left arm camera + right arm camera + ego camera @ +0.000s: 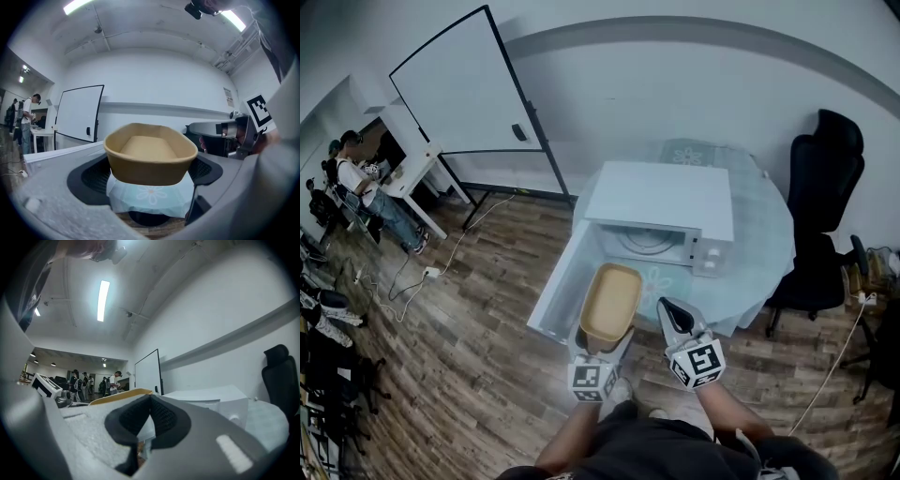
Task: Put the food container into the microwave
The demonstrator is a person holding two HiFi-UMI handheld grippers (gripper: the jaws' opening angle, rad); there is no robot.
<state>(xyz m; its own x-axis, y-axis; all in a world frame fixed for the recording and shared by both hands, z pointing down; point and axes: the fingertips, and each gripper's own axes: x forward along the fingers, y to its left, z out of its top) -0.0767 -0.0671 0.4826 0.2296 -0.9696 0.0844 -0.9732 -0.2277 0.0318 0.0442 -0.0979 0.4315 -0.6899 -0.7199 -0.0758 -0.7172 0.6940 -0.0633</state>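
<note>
The left tongs (601,339) are clamped on the near end of the food container (611,302). The container hangs in the air just in front of the microwave (661,202), over its open door (561,292). It is not inside yet.

The right tongs (667,309) are squeezed together with nothing in them. They float just beside the container, on its right.

I think the job now is to carry the container forward and in through the opening. To do that well, keep the container flat so it does not tip. Hold on tight, because the tongs only grip one end and the far end could sag. Go over the door without bumping it, and stay under the top edge of the opening. Set the container down in the middle of the round glass plate (645,241). Let go only when it sits there. Keep the right tongs out of the way.

The container is a tan tub with a smooth, plain bottom. I see no food in it. The microwave is open and I see nothing on its glass plate. It stands on a counter (764,246) with a pale flowery cloth.
</note>
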